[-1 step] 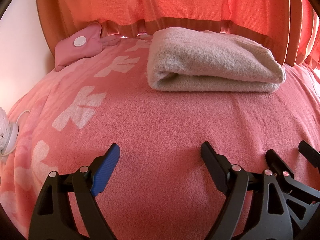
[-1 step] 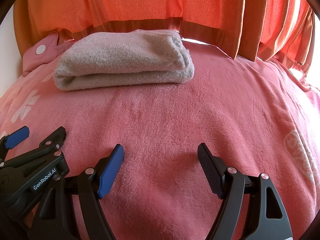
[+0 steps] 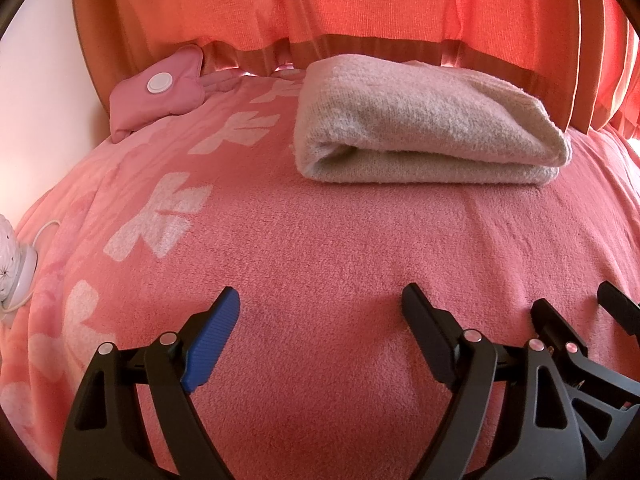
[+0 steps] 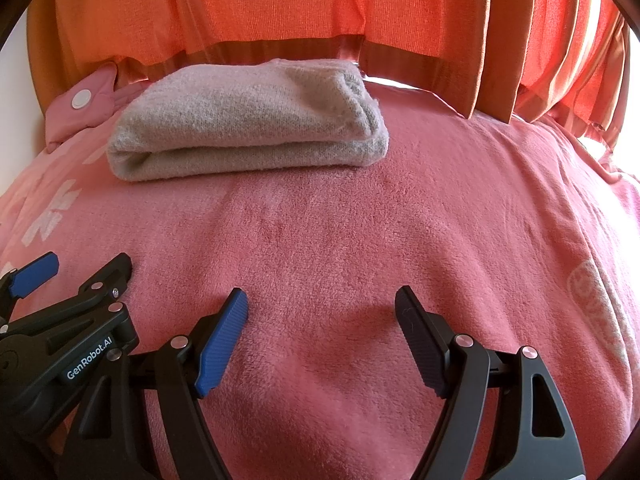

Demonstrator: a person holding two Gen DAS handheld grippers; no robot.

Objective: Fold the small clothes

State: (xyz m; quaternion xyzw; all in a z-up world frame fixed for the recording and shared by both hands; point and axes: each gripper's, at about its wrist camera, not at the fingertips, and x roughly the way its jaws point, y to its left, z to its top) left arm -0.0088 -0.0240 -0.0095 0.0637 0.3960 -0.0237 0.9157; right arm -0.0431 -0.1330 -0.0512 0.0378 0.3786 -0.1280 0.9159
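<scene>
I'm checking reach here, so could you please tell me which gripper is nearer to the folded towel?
Neither clearly: the left gripper and right gripper hang side by side, open, short of the towel. It lies ahead-right of the left and ahead-left of the right.

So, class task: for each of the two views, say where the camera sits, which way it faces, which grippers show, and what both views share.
Left wrist: sits behind the open left gripper, facing across the pink blanket toward the folded garment; the right gripper shows at lower right.
Right wrist: behind the open right gripper, facing the same way; the left gripper shows at lower left.
Shared: garment, blanket, orange curtain.
</scene>
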